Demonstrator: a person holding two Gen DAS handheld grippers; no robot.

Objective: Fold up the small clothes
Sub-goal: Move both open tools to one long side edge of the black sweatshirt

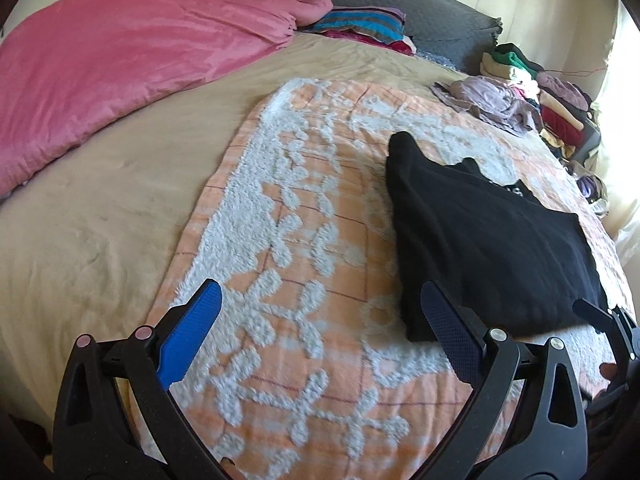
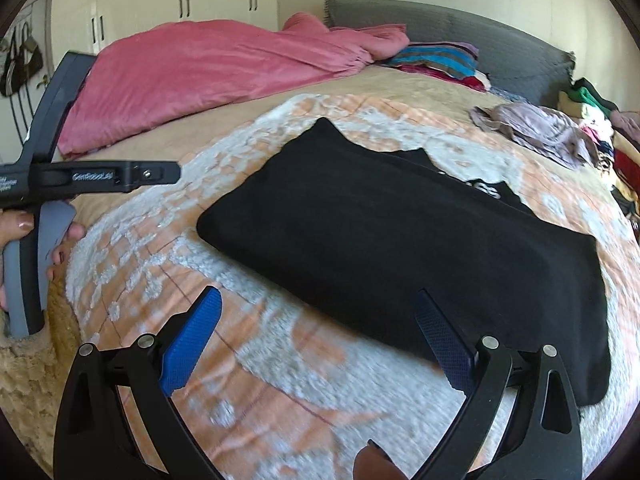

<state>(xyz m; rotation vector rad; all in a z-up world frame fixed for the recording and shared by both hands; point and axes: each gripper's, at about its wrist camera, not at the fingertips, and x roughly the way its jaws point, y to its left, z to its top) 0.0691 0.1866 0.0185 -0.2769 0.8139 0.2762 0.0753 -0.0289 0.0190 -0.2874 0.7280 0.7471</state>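
Reading "GenRoboLab", the left gripper (image 2: 100, 176) and right gripper (image 2: 316, 344) gape, holding nothing, beside a black garment (image 2: 400, 240).

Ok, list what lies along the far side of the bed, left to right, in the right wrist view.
Pink duvet → striped pillow → grey headboard cover → mauve garment → clothes pile.

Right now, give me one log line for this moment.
left gripper: open, empty | right gripper: open, empty | black garment: partly folded, flat on orange-white blanket
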